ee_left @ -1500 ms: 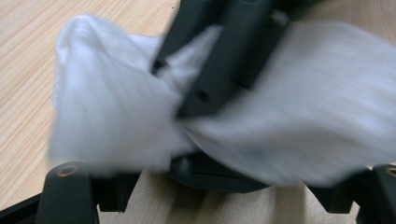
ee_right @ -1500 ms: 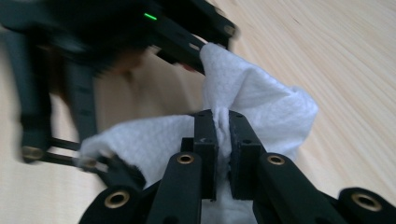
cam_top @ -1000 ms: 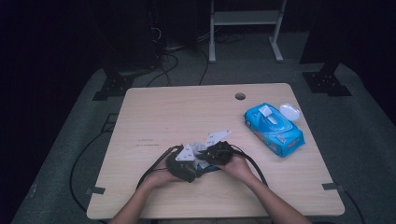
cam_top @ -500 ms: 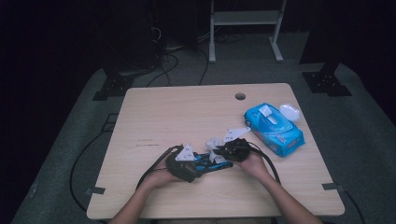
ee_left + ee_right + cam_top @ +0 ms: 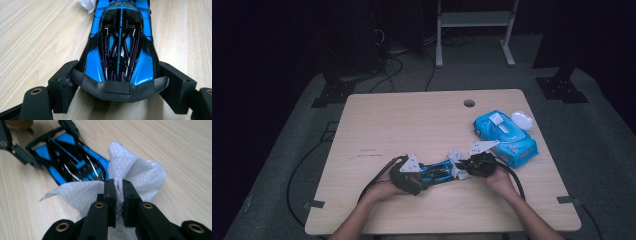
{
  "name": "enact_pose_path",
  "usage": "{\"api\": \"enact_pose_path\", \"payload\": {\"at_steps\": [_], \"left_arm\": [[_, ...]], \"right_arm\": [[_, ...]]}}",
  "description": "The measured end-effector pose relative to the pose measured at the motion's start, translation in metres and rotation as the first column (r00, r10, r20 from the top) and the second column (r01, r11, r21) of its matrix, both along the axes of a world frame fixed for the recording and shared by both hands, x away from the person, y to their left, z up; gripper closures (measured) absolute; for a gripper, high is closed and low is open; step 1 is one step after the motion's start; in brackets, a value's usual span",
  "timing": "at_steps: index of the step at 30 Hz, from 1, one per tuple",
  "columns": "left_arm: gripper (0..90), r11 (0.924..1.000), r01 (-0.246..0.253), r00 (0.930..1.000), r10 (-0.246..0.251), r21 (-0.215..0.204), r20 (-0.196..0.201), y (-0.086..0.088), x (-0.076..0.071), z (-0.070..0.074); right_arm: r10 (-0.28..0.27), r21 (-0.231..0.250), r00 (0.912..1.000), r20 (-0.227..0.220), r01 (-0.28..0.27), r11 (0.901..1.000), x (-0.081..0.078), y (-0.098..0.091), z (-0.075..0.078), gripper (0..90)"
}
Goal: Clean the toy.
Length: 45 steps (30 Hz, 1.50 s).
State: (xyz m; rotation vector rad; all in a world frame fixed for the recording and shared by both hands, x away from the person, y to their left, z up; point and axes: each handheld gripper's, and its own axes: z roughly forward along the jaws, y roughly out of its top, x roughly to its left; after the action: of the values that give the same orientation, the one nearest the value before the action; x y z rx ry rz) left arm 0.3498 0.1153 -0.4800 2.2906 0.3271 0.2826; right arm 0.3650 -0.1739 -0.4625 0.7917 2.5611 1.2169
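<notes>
A blue and black toy car (image 5: 438, 172) lies lengthwise on the wooden table (image 5: 412, 120) near its front edge. My left gripper (image 5: 424, 176) is shut on the car's near end. In the left gripper view the car (image 5: 120, 45) runs away from me, and the gripper (image 5: 120, 88) has one jaw pressed against each of its sides. My right gripper (image 5: 463, 167) is shut on a crumpled white wipe (image 5: 456, 159) at the car's other end. In the right gripper view the wipe (image 5: 135, 170) bulges around the closed gripper (image 5: 119, 187), with the car (image 5: 70, 162) just behind it.
A blue pack of wet wipes (image 5: 504, 136) lies at the right side of the table, with a white lid (image 5: 522, 120) beside it. There is a small round hole (image 5: 469, 103) near the far edge. Cables trail off the table's front left.
My right gripper has moved to the right with the wipe, from over the car's middle to its far end. The left gripper and the car have stayed put.
</notes>
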Motion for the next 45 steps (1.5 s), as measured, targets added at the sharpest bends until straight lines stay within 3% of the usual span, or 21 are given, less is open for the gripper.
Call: {"api": "enact_pose_path", "payload": {"at_steps": [5, 8, 14, 17, 22, 28, 33, 37, 42, 45], "left_arm": [[22.5, 1.0000, 0.002, 1.0000, -0.002, 0.003, 0.002, 0.000, 0.000, 0.000], [22.5, 1.0000, 0.001, 1.0000, -0.001, 0.003, 0.003, 0.001, 0.000, 0.000], [22.6, 1.0000, 0.001, 1.0000, -0.001, 0.004, 0.004, 0.001, 0.000, 0.000], [22.6, 1.0000, 0.000, 1.0000, 0.000, 0.005, 0.003, 0.001, 0.000, 0.000], [22.5, 1.0000, 0.001, 1.0000, -0.001, 0.001, 0.001, 0.001, 0.000, 0.000], [22.5, 1.0000, -0.003, 1.0000, 0.003, 0.002, 0.000, 0.001, 0.000, 0.000], [22.6, 1.0000, -0.001, 1.0000, 0.001, 0.001, 0.000, 0.001, 0.000, 0.000], [22.5, 1.0000, 0.000, 1.0000, 0.000, -0.001, -0.002, 0.002, 0.000, 0.000], [22.5, 1.0000, -0.001, 1.0000, 0.001, -0.006, -0.004, 0.002, 0.001, -0.001], [22.5, 1.0000, -0.001, 1.0000, 0.001, -0.006, -0.003, 0.002, 0.001, -0.001]], "right_arm": [[0.032, 0.005, 0.9990, 0.031, -0.032, 0.9995, 0.007, 0.026, 0.003, 82.8], [0.032, 0.008, 0.9987, 0.040, -0.032, 0.9995, 0.012, 0.030, 0.004, 82.9], [-0.005, -0.010, 0.9995, 0.030, 0.006, 0.9999, 0.009, 0.012, 0.000, 82.8], [-0.032, 0.018, 0.9995, 0.006, 0.031, 0.9993, 0.005, -0.002, -0.004, 82.9], [-0.001, 0.001, 0.9996, -0.029, 0.001, 1.0000, -0.009, -0.014, -0.007, 82.8], [-0.002, -0.009, 0.9999, -0.017, 0.001, 1.0000, -0.008, -0.012, -0.006, 82.7], [-0.017, 0.021, 0.9999, -0.004, 0.017, 0.9996, 0.008, 0.000, -0.002, 82.7], [-0.012, 0.050, 0.9996, -0.025, 0.013, 0.9987, 0.016, 0.001, -0.005, 82.7], [-0.020, 0.045, 0.9990, -0.040, 0.022, 0.9987, 0.005, -0.010, -0.005, 82.8], [0.016, 0.026, 0.9994, -0.032, -0.015, 0.9995, -0.007, -0.007, -0.003, 82.8]]}}
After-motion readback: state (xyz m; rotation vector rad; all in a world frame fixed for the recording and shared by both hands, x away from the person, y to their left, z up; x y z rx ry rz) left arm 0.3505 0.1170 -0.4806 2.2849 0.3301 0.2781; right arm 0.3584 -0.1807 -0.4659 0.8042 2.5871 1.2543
